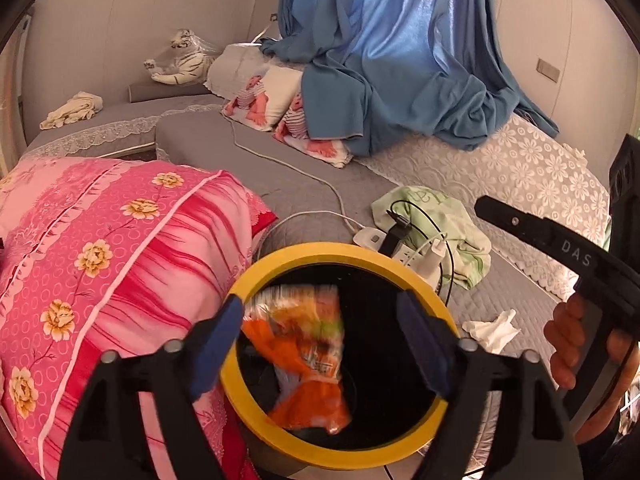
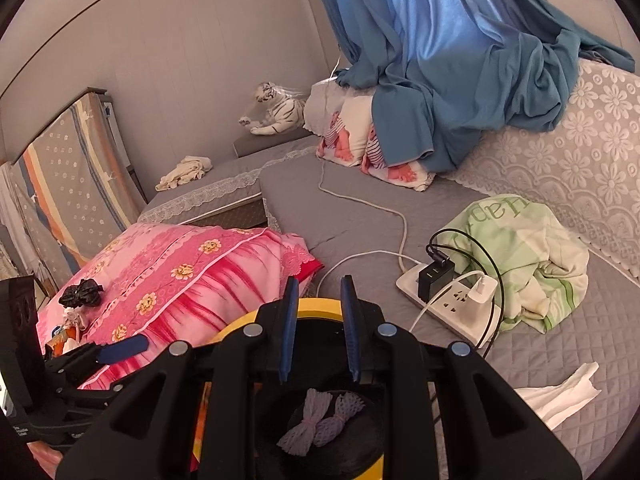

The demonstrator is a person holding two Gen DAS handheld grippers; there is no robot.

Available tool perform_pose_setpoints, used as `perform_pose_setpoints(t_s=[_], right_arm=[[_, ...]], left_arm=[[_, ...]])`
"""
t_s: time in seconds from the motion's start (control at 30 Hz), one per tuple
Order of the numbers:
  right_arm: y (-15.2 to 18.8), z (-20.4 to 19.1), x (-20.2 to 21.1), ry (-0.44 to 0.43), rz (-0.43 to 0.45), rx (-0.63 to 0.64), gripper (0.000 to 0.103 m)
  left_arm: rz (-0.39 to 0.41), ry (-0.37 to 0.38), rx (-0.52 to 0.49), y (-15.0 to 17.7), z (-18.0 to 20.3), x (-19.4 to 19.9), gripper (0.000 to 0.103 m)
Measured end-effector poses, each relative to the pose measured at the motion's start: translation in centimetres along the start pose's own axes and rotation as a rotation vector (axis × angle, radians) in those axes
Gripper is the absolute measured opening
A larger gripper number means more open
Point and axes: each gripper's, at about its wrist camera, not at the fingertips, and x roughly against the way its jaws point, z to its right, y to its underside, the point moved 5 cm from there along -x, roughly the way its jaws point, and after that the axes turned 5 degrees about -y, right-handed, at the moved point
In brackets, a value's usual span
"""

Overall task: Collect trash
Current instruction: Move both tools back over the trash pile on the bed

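Observation:
A black bin with a yellow rim [image 1: 256, 276] stands below both grippers. My left gripper [image 1: 324, 344] is open over its mouth; a blurred orange snack wrapper [image 1: 304, 356] hangs free between the blue pads, inside the rim. My right gripper [image 2: 318, 328] hovers over the bin's yellow rim [image 2: 320, 306], its pads narrowly apart and empty. Pale foam netting [image 2: 316, 420] lies in the bin's bottom. A crumpled white tissue [image 1: 494, 330] lies on the grey bed to the right; it also shows in the right wrist view [image 2: 560, 394].
A pink floral pillow [image 1: 100, 264] lies left of the bin, with a black crumpled item [image 2: 82, 294] on it. A white power strip [image 2: 448, 300] with chargers and cables, a green cloth [image 2: 524, 252], baby-print pillows [image 1: 264, 100] and a blue curtain [image 1: 400, 60] lie beyond.

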Motion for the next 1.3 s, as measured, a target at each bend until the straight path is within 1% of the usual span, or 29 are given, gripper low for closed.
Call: perform_pose_setpoints(t_s=[0.13, 0.17, 0.27, 0.33, 0.37, 0.47, 0.5, 0.53, 0.6, 0.67, 0.73, 0.8, 0.87, 0.93, 1.07, 1.17, 1.3], right_arm=[[-0.1, -0.4, 0.0, -0.016, 0.007, 0.009, 0.020], [-0.2, -0.7, 0.1, -0.021, 0.011, 0.014, 0.020], [-0.5, -2.2, 0.1, -0.051, 0.022, 0.045, 0.020], [-0.7, -3.9, -0.1, -0.093, 0.022, 0.075, 0.020], [-0.8, -4.7, -0.2, -0.110, 0.019, 0.088, 0.020], [-0.7, -8.7, -1.0, -0.196, 0.004, 0.154, 0.021], [-0.6, -9.9, -1.2, -0.218, -0.001, 0.174, 0.021], [-0.4, -11.2, -1.5, -0.245, -0.008, 0.195, 0.022], [0.1, -14.1, -2.1, -0.311, -0.029, 0.234, 0.029], [0.8, -17.4, -2.9, -0.381, -0.058, 0.276, 0.032], [1.7, -20.1, -3.5, -0.426, -0.077, 0.319, 0.033], [2.8, -22.9, -4.2, -0.480, -0.107, 0.356, 0.037], [3.9, -25.0, -4.8, -0.518, -0.141, 0.384, 0.039], [5.6, -27.5, -5.6, -0.558, -0.191, 0.425, 0.040], [8.8, -31.2, -6.5, -0.611, -0.262, 0.501, 0.042], [11.3, -33.3, -6.6, -0.646, -0.309, 0.556, 0.045], [13.6, -35.3, -7.1, -0.672, -0.359, 0.612, 0.045]], left_arm=[[0.021, -0.023, 0.015, -0.3, -1.2, 1.2, 0.079], [0.034, -0.040, 0.023, -0.4, -2.0, 1.9, 0.082], [0.059, -0.075, 0.040, -0.5, -4.1, 3.6, 0.084], [0.080, -0.133, 0.051, -0.4, -6.4, 5.5, 0.090], [0.091, -0.163, 0.058, -0.2, -7.7, 6.5, 0.090], [0.111, -0.243, 0.093, 0.4, -11.4, 9.3, 0.091], [0.119, -0.281, 0.120, 0.8, -13.4, 10.7, 0.093], [0.123, -0.302, 0.135, 1.1, -14.5, 11.4, 0.094], [0.130, -0.364, 0.184, 1.9, -17.6, 13.8, 0.094], [0.137, -0.420, 0.217, 2.7, -20.0, 15.7, 0.094], [0.143, -0.481, 0.262, 4.1, -22.7, 18.0, 0.094], [0.141, -0.518, 0.301, 5.2, -24.6, 19.3, 0.094], [0.137, -0.553, 0.342, 6.6, -26.6, 20.8, 0.094], [0.130, -0.582, 0.368, 7.9, -28.0, 21.7, 0.094], [0.103, -0.604, 0.425, 10.3, -30.1, 22.4, 0.094], [0.091, -0.601, 0.458, 11.6, -31.0, 22.3, 0.094], [0.080, -0.589, 0.485, 12.8, -31.6, 21.9, 0.094]])
